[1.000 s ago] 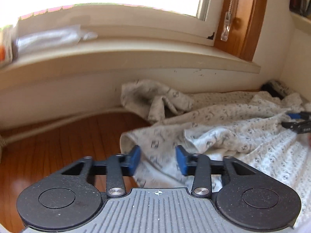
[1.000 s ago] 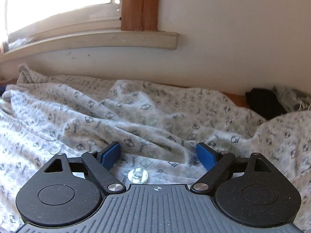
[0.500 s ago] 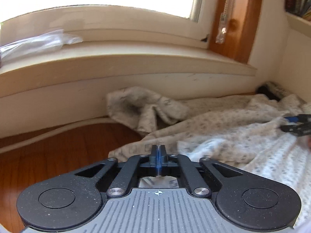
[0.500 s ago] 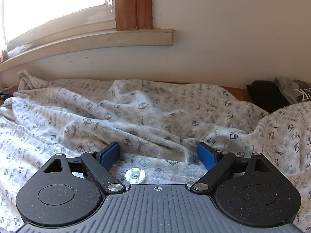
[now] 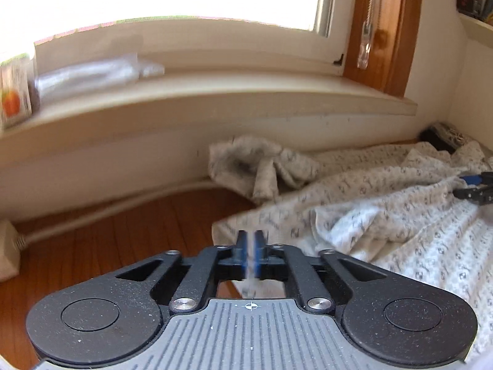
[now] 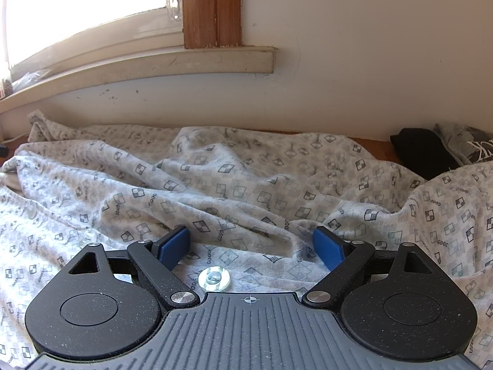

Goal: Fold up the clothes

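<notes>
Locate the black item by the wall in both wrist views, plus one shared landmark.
Left wrist: the black item is far right, upper middle, at the wall behind the patterned garment.
Right wrist: the black item is far right, mid-height, beyond the garment, beside a grey cloth.
Shared landmark: the wooden window frame above the sill.

I count one patterned garment (image 6: 240, 185), three clear buttons (image 6: 214, 280) on it, two dark folded clothes (image 6: 422, 151) far right, one plastic bag (image 5: 92, 74) and one carton (image 5: 14, 92) on the sill
</notes>
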`<state>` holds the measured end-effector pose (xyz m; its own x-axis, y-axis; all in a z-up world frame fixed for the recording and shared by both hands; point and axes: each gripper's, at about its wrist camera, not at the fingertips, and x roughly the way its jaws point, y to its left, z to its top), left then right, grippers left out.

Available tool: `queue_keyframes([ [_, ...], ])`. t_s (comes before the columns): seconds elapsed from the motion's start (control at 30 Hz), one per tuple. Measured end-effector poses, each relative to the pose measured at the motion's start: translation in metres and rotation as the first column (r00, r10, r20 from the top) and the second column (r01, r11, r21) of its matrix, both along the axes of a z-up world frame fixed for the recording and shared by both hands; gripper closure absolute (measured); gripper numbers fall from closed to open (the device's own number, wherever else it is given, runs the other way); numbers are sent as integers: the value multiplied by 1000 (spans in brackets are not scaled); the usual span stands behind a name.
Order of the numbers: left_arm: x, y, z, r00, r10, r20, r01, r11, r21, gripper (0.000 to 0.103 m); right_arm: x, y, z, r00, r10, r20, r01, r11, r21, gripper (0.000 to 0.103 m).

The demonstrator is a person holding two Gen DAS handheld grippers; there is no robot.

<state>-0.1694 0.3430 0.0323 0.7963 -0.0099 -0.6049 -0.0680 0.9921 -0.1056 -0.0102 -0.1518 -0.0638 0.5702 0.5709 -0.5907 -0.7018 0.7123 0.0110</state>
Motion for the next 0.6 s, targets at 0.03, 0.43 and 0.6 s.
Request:
queue_keyframes([
  [0.03, 0, -1, -2, 1000, 6, -8, -6, 1000, 5, 74, 0, 0, 0, 1000, 0, 0, 0, 1000, 0, 16],
  [0.43, 11, -22, -4, 997, -27, 77, 20, 995, 97, 103, 1, 0, 0, 1000, 4, -1, -4, 1000, 0, 16],
  [0.6, 0, -16, 28, 972, 39, 231, -66, 992, 110, 103, 1, 0, 0, 1000, 3, -3, -3, 1000, 1, 16],
])
